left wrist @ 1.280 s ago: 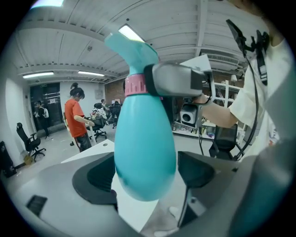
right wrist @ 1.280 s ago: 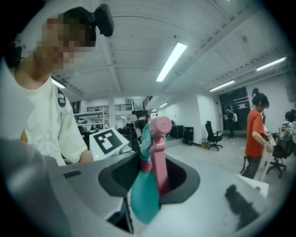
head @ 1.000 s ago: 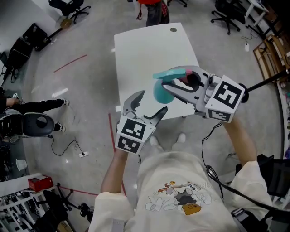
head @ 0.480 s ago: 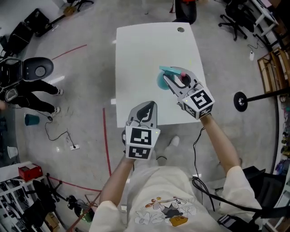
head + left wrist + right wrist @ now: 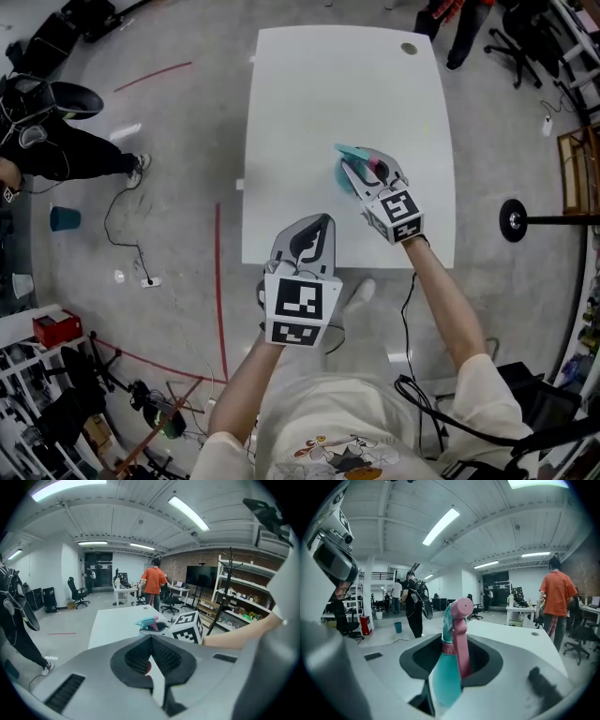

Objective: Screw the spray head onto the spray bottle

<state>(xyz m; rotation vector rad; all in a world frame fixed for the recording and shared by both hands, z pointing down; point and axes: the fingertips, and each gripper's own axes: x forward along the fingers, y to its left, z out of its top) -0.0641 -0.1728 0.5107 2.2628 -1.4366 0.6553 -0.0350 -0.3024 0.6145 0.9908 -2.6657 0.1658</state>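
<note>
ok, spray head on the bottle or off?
On. Spray head sits on the bottle at the pink collar, held in the right gripper. Tightness: cannot tell.

The teal plastic spray bottle (image 5: 345,179) is held in the right gripper (image 5: 363,171) above the white rectangular table (image 5: 309,103); the left gripper (image 5: 315,225) is placed leftward, at the near edge.

- Bottle (image 5: 343,180): partly hidden under the right gripper (image 5: 366,171) in the head view.
- Person (image 5: 464,37) past the table (image 5: 309,112): cut off by that view's top edge.
</note>
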